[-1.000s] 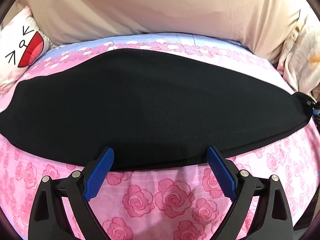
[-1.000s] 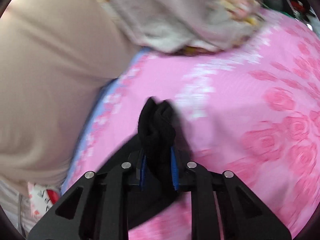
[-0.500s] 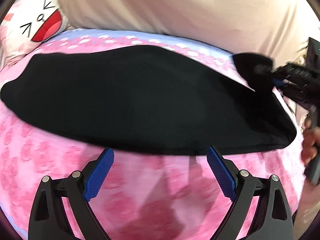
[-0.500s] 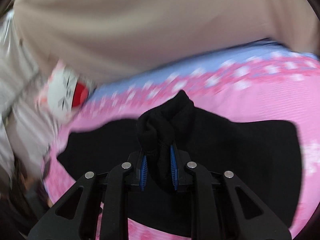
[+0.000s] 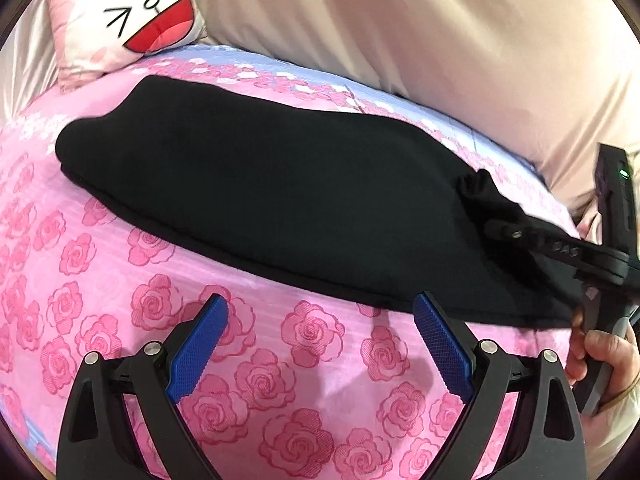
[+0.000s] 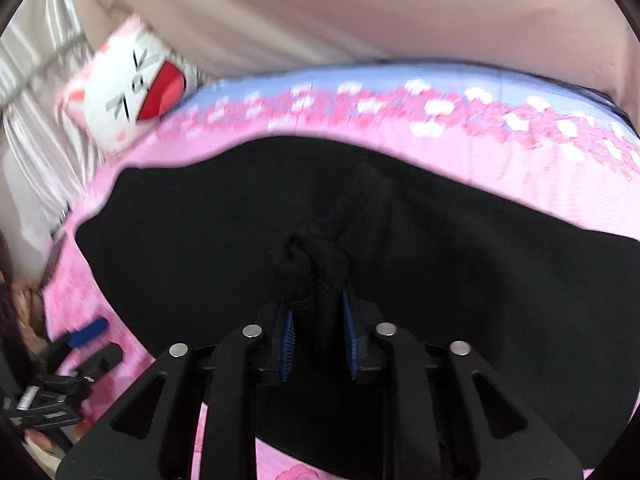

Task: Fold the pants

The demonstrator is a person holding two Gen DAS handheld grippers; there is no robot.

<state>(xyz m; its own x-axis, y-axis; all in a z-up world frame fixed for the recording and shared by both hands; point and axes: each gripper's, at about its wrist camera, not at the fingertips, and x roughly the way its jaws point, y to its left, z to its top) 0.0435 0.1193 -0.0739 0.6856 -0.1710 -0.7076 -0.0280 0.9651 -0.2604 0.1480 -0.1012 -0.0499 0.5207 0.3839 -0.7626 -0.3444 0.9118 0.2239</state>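
Note:
The black pants (image 5: 280, 200) lie folded lengthwise across the pink rose bedsheet (image 5: 280, 380). My left gripper (image 5: 320, 344) is open and empty, just in front of the pants' near edge. My right gripper (image 6: 318, 336) is shut on a bunched end of the pants (image 6: 316, 264) and holds it above the rest of the fabric (image 6: 480, 280). In the left wrist view the right gripper (image 5: 480, 188) comes in from the right with that end lifted over the pants. The left gripper also shows in the right wrist view (image 6: 86, 332) at the lower left.
A cat-face cushion (image 5: 132, 20) lies at the far left of the bed, also in the right wrist view (image 6: 128, 96). A beige padded headboard (image 5: 400, 20) runs along the far side. A hand (image 5: 604, 356) holds the right gripper's handle.
My right gripper has swung left over the pants, carrying the gripped end across the fabric. My left gripper has shifted so the pants sit further left and away, still open.

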